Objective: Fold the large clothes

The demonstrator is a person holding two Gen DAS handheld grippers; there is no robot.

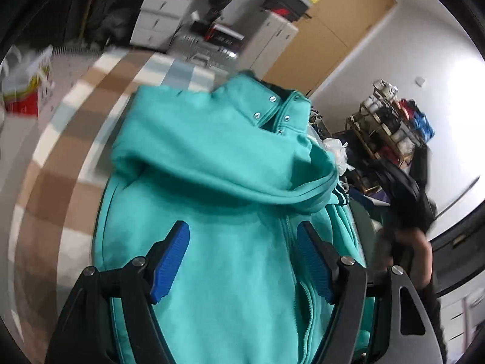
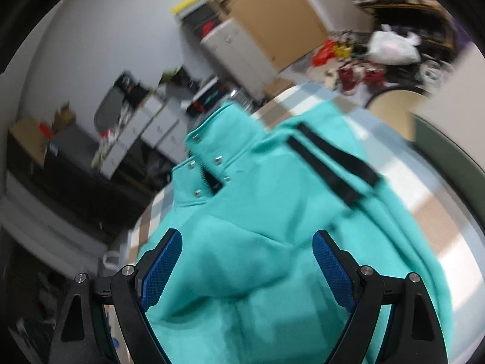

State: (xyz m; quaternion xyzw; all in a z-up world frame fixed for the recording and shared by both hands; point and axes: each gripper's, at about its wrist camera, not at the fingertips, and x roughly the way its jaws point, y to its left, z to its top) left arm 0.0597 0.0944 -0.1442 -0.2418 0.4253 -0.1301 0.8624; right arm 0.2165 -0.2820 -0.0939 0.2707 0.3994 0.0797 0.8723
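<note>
A teal zip-up jacket (image 1: 212, 176) with a snap-button collar lies on a checked surface (image 1: 75, 115), one sleeve folded across its chest. My left gripper (image 1: 242, 236) is open just above the jacket's front, its blue pads either side of the zipper area. In the right wrist view the same jacket (image 2: 272, 197) shows its collar snaps and a sleeve with two black stripes (image 2: 333, 163). My right gripper (image 2: 247, 242) is open above the jacket's body, holding nothing.
The checked brown, white and blue surface (image 2: 439, 212) runs under the jacket. White drawer units (image 1: 157, 15), a beige cabinet door (image 1: 333, 24) and a cluttered shelf rack (image 1: 391, 127) stand behind. A white bag and red shoes (image 2: 363, 72) lie on the floor.
</note>
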